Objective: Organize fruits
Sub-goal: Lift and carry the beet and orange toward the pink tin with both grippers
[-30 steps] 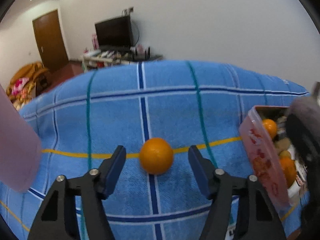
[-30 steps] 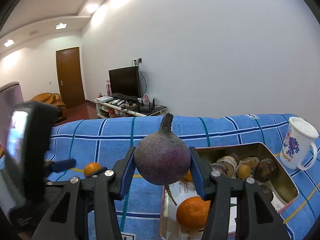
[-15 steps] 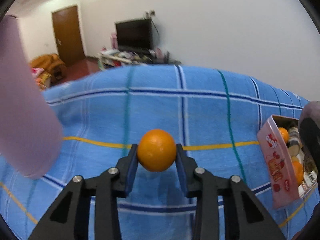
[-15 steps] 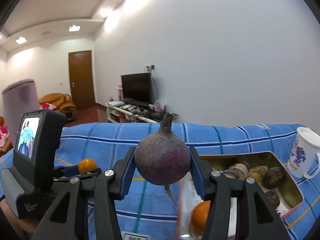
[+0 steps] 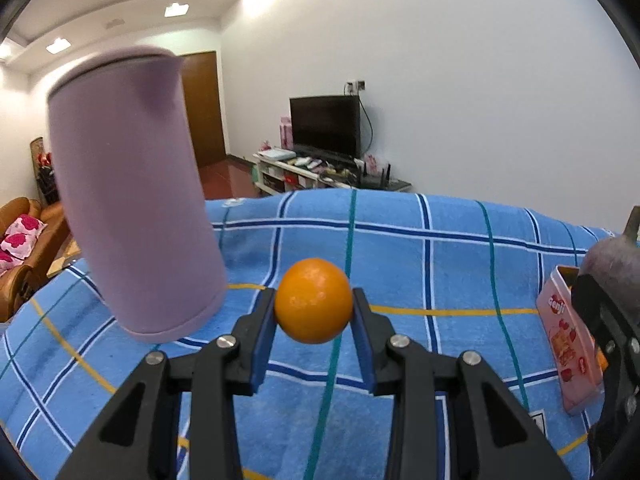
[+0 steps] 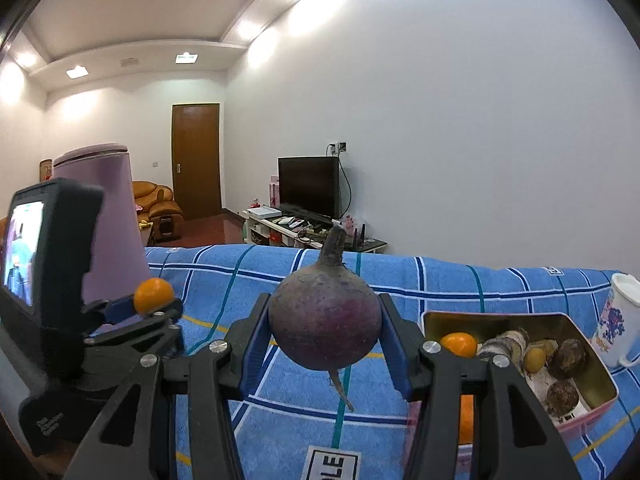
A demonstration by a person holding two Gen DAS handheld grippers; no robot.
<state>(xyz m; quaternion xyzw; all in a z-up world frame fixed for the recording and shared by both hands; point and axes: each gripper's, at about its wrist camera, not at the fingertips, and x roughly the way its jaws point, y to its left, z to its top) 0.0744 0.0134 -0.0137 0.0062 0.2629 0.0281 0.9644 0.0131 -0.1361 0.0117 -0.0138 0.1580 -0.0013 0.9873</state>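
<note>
Holding the orange [image 5: 313, 301] firmly, the left gripper [image 5: 314, 312] should carry it level to the pink tin [image 6: 516, 318]; the right gripper [image 6: 325, 330] clamps a beetroot [image 6: 325, 320] beside that tin

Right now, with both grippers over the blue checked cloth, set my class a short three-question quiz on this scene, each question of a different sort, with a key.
1. True or false: the left gripper is shut on an orange.
2. Multiple choice: what does the right gripper hold? A) a white mug B) a purple root vegetable C) a lemon
3. Fill in: the pink tin, which holds fruit, lies on the ____ side of the right wrist view.

Key
1. True: both pads press on the orange, which is clear of the blue checked cloth.
2. B: the purple root vegetable sits between the pads, stalk up.
3. Right, just before the white mug.
</note>
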